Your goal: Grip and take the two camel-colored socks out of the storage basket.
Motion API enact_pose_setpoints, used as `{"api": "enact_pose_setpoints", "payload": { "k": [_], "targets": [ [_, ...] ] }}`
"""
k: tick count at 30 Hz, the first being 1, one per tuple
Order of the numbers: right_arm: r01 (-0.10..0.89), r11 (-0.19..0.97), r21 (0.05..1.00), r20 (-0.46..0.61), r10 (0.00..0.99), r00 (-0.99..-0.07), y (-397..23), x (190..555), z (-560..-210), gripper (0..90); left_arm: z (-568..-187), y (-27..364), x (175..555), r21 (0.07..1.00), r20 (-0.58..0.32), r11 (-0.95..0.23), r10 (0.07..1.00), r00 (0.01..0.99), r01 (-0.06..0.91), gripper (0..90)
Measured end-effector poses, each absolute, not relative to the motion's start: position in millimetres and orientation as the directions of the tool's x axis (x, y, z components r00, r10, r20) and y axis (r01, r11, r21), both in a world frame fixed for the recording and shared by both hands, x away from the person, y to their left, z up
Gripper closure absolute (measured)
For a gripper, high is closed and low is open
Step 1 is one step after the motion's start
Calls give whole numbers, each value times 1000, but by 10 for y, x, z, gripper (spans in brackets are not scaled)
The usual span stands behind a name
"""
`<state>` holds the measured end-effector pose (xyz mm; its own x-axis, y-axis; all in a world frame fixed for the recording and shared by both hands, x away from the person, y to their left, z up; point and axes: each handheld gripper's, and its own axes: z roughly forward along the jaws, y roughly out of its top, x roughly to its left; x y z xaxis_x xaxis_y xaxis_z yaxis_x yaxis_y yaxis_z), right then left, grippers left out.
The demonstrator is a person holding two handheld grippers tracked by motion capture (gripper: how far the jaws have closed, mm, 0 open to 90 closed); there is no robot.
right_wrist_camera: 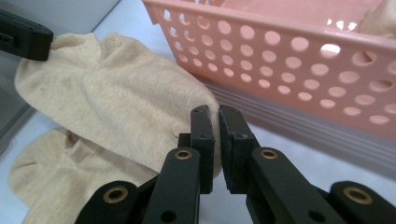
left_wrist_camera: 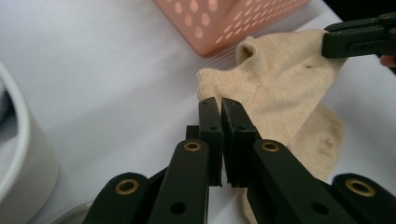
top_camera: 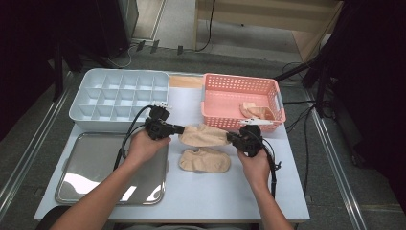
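Observation:
A beige sock (top_camera: 205,134) hangs stretched between my two grippers, just above the white table (top_camera: 230,191). My left gripper (top_camera: 181,129) is shut on its left end, and the jaws pinch the fabric edge of the sock (left_wrist_camera: 280,88) in the left gripper view. My right gripper (top_camera: 231,138) is shut on the other end of the sock (right_wrist_camera: 116,107). A second beige sock (top_camera: 205,160) lies flat on the table right below the held one. My left gripper (left_wrist_camera: 220,109) and my right gripper (right_wrist_camera: 216,116) each show their jaws nearly together.
A pink perforated basket (top_camera: 225,88) with more beige socks stands at the back right. A white divided organiser box (top_camera: 119,91) sits at the back left. A metal tray (top_camera: 95,167) lies at the front left, under the left forearm.

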<state>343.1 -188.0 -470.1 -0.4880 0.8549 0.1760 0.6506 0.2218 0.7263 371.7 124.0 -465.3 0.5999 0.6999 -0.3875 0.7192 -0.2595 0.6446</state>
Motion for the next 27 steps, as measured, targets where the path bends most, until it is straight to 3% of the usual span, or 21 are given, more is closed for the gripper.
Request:
{"api": "enact_pose_setpoints", "payload": {
  "k": [6,27],
  "targets": [
    [647,239,724,169,848,-502,-1861,3306,-4614,856,-4590,1225,3591,644,-386,-274,689,613,714,883],
    [686,263,679,169,853,-494,-1946,2898,-4871,851,-4737,1123,3181,632,-374,-320,672,639,706,879]
  ]
}}
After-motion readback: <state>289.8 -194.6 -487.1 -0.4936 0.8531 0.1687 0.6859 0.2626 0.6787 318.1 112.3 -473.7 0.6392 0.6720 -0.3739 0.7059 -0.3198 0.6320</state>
